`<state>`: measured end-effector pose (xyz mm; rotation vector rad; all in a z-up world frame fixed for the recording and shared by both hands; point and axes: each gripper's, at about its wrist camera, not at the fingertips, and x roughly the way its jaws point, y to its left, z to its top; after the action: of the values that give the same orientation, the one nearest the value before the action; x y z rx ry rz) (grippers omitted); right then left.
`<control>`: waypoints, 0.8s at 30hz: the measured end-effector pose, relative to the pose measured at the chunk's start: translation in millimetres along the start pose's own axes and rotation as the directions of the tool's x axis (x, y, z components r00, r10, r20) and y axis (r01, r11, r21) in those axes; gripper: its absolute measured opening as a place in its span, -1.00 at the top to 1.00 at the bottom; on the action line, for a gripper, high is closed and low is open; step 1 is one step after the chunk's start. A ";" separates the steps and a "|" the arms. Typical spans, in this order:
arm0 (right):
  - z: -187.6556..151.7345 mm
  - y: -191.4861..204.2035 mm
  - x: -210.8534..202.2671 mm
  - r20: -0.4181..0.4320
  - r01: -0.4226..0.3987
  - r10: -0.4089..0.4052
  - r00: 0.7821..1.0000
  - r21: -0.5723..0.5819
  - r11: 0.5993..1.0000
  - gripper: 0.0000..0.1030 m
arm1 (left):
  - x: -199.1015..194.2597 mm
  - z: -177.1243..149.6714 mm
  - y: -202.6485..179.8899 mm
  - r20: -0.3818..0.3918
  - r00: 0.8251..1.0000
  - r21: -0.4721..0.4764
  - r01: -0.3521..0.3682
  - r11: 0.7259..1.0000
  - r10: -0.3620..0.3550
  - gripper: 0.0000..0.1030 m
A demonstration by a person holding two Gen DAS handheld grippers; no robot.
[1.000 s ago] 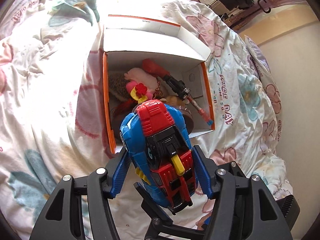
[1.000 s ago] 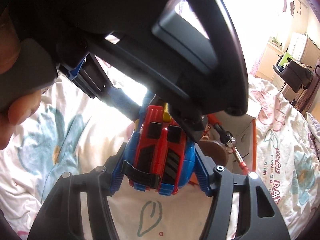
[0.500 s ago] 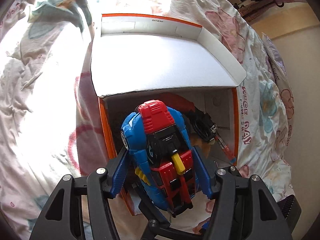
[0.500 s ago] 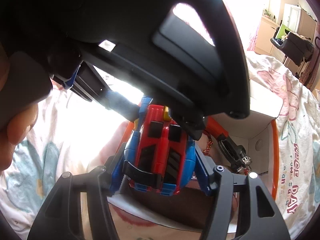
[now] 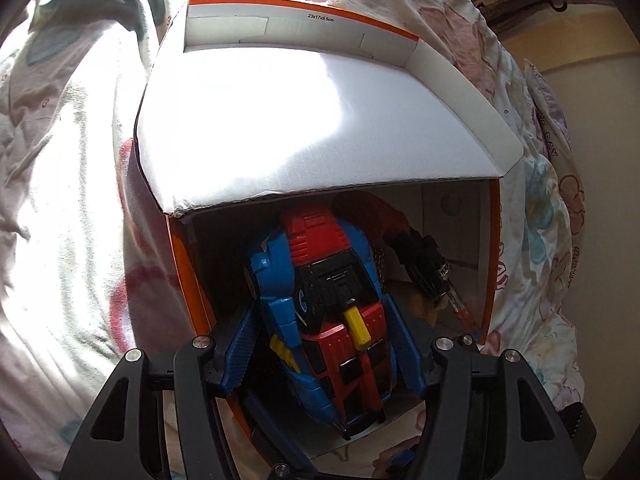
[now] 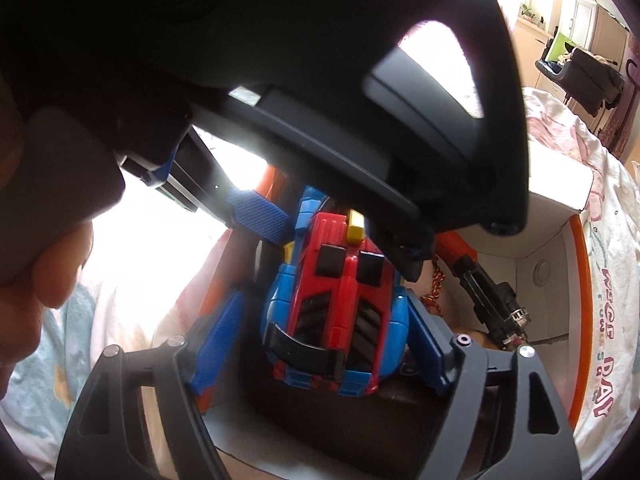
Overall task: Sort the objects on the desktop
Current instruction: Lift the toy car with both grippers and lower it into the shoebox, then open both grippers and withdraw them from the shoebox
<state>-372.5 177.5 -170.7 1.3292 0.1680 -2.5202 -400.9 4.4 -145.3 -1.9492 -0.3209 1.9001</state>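
A red, blue and black toy car [image 5: 332, 312] sits between the blue pads of my left gripper [image 5: 324, 344], which is shut on it. The car is inside the mouth of the white and orange cardboard box [image 5: 304, 120]. In the right wrist view the same car [image 6: 340, 300] lies between the fingers of my right gripper [image 6: 324, 344]; its right pad touches the car and a gap shows at the left pad. The left gripper's body [image 6: 320, 80] fills the top of that view.
The box holds other toys, among them a black and orange toy gun [image 5: 432, 272], seen also in the right wrist view [image 6: 492, 292]. The box lid stands open at the back. A floral bedsheet [image 5: 72, 200] surrounds the box. A chair [image 6: 580, 72] stands far right.
Both grippers have moved forward and down with the toy car, from above the sheet in front of the box into the box opening. The right gripper's fingers have spread slightly.
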 end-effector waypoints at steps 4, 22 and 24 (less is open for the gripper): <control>-0.7 -8.6 -3.2 0.026 0.016 -0.016 1.000 -0.013 1.000 -0.64 | -4.3 -5.3 -3.9 0.021 1.000 0.022 0.001 1.000 -0.002 -0.27; -23.3 -42.7 -69.4 0.150 0.085 -0.090 0.985 0.044 0.995 -0.99 | -73.9 -74.8 -39.8 0.252 0.965 0.105 -0.103 0.989 0.074 -0.95; -16.7 -48.3 -82.5 0.158 0.100 -0.109 0.982 0.059 0.993 -0.99 | -78.1 -87.6 -45.6 0.287 0.953 0.110 -0.129 0.986 0.093 -0.98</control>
<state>-329.9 243.6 -113.8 1.1566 0.1436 -2.7235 -312.9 0.8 -55.4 -1.6468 -0.1657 2.2177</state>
